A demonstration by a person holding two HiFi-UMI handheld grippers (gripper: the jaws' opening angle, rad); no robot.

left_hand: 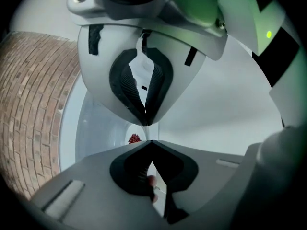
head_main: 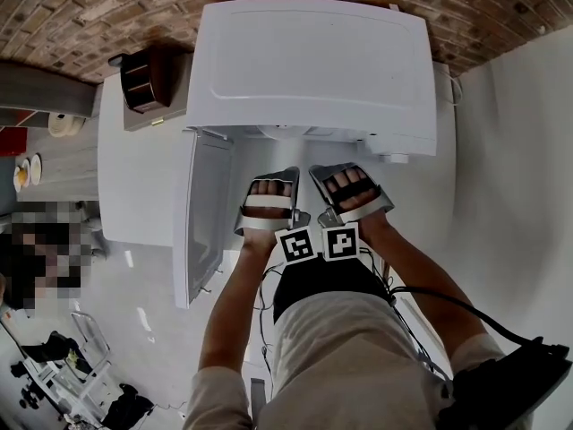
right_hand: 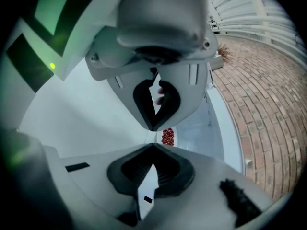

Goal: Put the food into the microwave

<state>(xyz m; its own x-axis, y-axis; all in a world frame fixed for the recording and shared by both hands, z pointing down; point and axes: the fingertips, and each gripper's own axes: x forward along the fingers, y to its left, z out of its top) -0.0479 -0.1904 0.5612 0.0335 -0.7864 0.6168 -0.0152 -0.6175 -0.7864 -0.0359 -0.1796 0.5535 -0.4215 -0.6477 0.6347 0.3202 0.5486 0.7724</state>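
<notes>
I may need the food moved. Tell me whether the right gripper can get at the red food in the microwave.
Probably yes: the door stands open, and the red food lies just beyond the right gripper with nothing seen between. Its fingers look closed and would need to open first.

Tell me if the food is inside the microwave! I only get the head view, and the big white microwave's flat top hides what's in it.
Observer: It looks like it is. In the right gripper view a small heap of red food sits deep inside the white microwave, well past the right claw.
Operator: Is a claw holding it?
Observer: No. In the left gripper view the left claw has its tips almost touching. I see nothing between them, and the red food lies far beyond them.
</notes>
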